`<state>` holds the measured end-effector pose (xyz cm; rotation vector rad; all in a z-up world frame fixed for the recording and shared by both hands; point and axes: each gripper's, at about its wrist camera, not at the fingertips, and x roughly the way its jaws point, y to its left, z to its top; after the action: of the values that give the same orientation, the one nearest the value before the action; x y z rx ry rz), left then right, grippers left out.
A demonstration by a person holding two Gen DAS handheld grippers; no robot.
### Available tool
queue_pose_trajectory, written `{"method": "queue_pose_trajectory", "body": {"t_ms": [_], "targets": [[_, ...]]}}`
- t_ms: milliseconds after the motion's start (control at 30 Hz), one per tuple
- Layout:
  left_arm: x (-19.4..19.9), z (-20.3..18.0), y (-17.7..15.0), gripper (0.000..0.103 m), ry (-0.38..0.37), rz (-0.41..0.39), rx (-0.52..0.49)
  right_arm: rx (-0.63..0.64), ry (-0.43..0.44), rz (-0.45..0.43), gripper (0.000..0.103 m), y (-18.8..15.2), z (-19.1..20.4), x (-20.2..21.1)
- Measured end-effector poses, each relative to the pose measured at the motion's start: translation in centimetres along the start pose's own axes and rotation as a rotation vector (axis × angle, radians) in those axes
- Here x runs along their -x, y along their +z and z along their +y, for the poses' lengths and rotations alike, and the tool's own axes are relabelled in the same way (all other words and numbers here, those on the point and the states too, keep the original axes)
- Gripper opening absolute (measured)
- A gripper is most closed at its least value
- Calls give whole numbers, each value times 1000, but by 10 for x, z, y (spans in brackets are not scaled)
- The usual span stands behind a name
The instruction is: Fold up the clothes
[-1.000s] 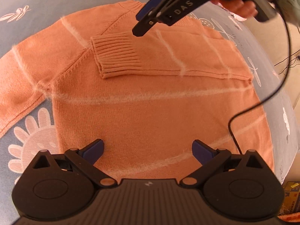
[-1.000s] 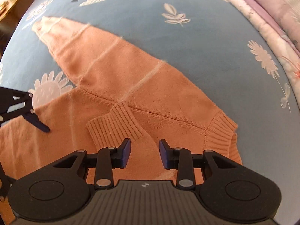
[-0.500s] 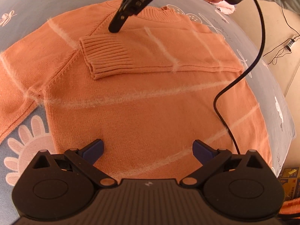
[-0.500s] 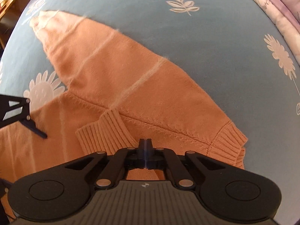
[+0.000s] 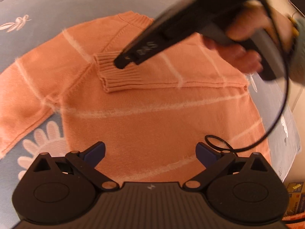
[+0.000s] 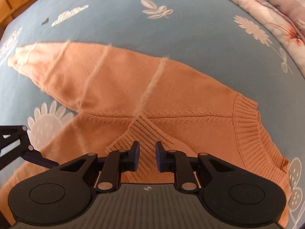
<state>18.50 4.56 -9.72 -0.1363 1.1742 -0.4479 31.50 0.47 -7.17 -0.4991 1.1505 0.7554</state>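
An orange knit sweater (image 5: 152, 118) lies flat on the bed, with one sleeve folded across its chest. That sleeve's ribbed cuff (image 5: 122, 80) rests near the middle. My left gripper (image 5: 150, 150) is wide open over the sweater's lower body and holds nothing. In the left wrist view my right gripper (image 5: 120, 64), held by a hand (image 5: 238, 43), points down at the cuff. In the right wrist view the right gripper (image 6: 146, 152) stands a little open just above the cuff (image 6: 144, 131). The other sleeve (image 6: 76, 72) stretches out to the left. The ribbed collar (image 6: 247, 124) is at the right.
A blue flowered sheet (image 6: 152, 34) covers the bed. A folded purple floral quilt (image 6: 266, 3) lies at the far right. A black cable (image 5: 282, 114) loops over the sweater's right side. A cardboard box (image 5: 294, 200) sits on the floor past the bed's edge.
The right gripper was shut half a second ago and now stands a little open. It has come down closer over the cuff. The left gripper has stayed wide open.
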Motion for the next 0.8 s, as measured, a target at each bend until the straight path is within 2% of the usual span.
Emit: {"method": "queue_pose_trajectory", "body": {"t_ms": [33,100,200,333,467,600,733,800], "targets": [[5,3,0,100,6,-6,18,-50,-7,-19,31,-5,1,10],[17,14,-2,100,18,-19,68,-141,2,-22,42,-18,3,21],[38,45,-8,100,75,-48,201,-228,46,11,42,-39,17,23],[54,94,-24,100,142,-69,433,-261,94,54,42,-57,51,20],[72,135,-45,100,210,-93,606,-226,105,55,42,-51,101,14],[88,167,-64,100,269,-130,741,-136,125,38,42,-28,142,9],[104,202,-90,99,286,-185,894,-78,161,34,42,-2,174,1],[115,219,-103,92,274,-240,967,-43,161,29,42,10,189,-3]]}}
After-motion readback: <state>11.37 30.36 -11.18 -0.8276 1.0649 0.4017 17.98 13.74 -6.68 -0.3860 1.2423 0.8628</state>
